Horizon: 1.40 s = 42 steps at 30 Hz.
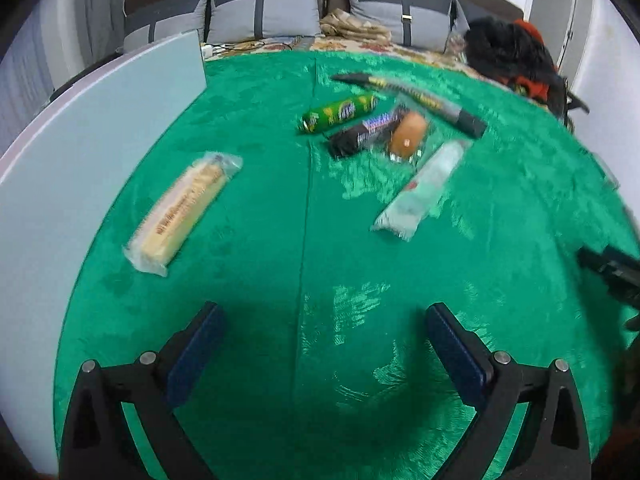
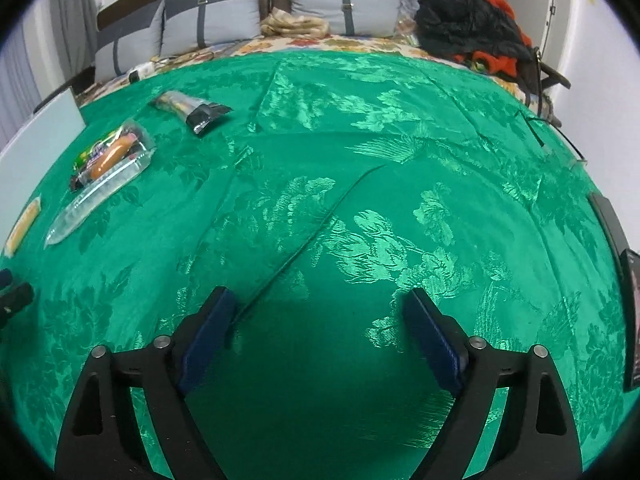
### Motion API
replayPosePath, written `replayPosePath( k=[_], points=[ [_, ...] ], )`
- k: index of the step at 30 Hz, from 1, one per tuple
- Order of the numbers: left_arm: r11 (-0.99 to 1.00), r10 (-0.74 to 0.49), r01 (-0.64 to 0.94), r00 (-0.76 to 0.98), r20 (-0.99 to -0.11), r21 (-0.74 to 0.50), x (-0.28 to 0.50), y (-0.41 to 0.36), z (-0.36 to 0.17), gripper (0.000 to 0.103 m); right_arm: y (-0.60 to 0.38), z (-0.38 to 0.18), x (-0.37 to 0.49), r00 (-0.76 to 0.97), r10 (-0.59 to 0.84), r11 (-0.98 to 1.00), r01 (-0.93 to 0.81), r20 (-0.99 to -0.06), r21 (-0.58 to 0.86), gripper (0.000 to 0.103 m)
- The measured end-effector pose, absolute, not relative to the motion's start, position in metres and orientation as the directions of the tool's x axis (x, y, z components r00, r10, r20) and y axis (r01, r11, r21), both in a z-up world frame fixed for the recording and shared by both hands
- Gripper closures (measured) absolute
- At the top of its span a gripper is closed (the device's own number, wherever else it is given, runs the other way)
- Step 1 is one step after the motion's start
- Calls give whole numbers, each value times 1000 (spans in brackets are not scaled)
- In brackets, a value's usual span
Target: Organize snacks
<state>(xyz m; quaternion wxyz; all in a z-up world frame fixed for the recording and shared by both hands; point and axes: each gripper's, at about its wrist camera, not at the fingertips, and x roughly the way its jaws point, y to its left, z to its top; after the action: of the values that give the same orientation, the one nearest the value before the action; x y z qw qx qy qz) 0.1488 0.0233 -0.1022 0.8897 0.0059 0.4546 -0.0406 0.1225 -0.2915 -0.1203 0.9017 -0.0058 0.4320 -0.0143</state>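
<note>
Both tools, left tool [image 1: 320, 356] and right tool [image 2: 320, 332], gape empty over green cloth [image 1: 280, 240]; approach step; wafer pack [image 1: 182, 212], eleven o'clock, needs reaching.

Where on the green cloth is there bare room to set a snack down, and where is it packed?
Bare: the wide stretch of green cloth ahead of the open right gripper, and the strip between the yellow wafer pack and the pale wrapper. Crowded: around the green tube, dark bar and bun.
</note>
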Motion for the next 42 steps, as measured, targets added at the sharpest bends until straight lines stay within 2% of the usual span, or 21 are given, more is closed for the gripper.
replayPosePath(
  k=[8, 42],
  points=[
    [995, -73, 101, 593, -802, -16, 149, 23, -106, 0, -291, -120, 123, 626, -32, 999, 21, -779, -24, 13],
    [995, -75, 100, 593, -802, -19, 149, 24, -106, 0, -292, -120, 122, 626, -32, 999, 22, -779, -24, 12]
  ],
)
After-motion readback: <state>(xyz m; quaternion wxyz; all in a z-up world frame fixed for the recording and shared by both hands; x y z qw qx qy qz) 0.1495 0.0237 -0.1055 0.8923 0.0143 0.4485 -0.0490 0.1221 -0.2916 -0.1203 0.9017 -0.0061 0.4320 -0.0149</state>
